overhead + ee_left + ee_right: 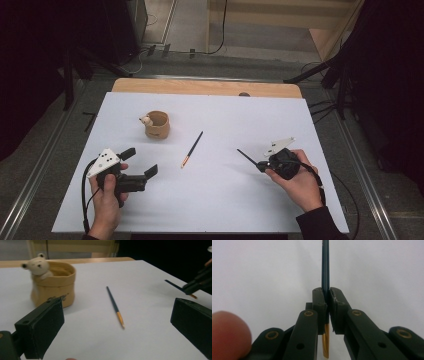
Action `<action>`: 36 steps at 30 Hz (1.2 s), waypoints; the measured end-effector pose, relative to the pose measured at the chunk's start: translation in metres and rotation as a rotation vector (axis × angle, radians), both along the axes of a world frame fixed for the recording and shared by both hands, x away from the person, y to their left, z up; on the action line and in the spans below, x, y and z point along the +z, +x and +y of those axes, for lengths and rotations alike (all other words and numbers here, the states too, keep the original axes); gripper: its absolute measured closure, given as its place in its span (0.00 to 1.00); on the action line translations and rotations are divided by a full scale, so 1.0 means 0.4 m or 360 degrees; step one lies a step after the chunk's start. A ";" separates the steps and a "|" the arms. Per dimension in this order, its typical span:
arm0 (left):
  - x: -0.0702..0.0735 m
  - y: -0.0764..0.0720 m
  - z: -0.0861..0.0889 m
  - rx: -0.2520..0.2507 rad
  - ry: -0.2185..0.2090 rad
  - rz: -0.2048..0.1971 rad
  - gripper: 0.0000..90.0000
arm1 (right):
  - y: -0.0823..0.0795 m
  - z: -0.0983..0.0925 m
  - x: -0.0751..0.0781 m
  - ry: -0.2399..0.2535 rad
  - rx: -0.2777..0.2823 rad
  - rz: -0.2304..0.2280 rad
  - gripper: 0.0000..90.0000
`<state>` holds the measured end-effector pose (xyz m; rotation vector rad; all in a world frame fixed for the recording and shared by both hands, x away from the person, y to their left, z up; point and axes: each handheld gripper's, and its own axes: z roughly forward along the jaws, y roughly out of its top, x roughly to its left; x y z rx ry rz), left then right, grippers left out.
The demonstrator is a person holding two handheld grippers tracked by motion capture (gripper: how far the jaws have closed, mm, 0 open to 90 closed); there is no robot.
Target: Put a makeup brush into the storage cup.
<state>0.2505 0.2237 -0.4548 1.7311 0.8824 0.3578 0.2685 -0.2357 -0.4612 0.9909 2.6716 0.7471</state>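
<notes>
On the desk [210, 200], a cup [158, 125] stands at the far left. A pencil [192, 149] lies right of it. Another pencil [247, 157] sits farther right, between the right gripper [261, 165] fingers.

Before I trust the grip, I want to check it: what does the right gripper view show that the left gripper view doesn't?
Right gripper view: the right gripper shut on the held pencil, orange end behind its pads.

Left gripper view: the cup with its bear figure, the loose pencil, and the left gripper open.

Both: the held pencil and the white table.
</notes>
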 end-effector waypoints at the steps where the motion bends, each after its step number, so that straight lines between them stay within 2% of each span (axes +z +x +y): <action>1: 0.000 0.001 -0.007 -0.0014 -0.0003 0.0005 0.00 | 0.001 0.002 0.002 0.0011 0.0000 -0.0005 0.95; 7: 0.001 0.011 -0.043 -0.0081 -0.0002 0.0016 0.00 | 0.001 0.017 0.016 0.0054 0.0020 -0.0027 0.95; 13: 0.000 0.019 -0.070 -0.0108 0.0006 0.0023 0.00 | -0.001 0.027 0.024 0.0077 0.0040 -0.0040 0.95; 26: -0.002 0.029 -0.137 -0.0235 0.0001 0.0048 0.00 | -0.001 0.069 0.036 0.0043 0.0099 -0.0066 0.95; 31: -0.007 0.033 -0.159 -0.0265 -0.0002 0.0061 0.00 | -0.001 0.080 0.038 0.0092 0.0106 -0.0054 0.95; 36: -0.008 0.032 -0.174 -0.0283 -0.0012 0.0066 0.00 | -0.003 0.088 0.038 0.0101 0.0120 -0.0057 0.95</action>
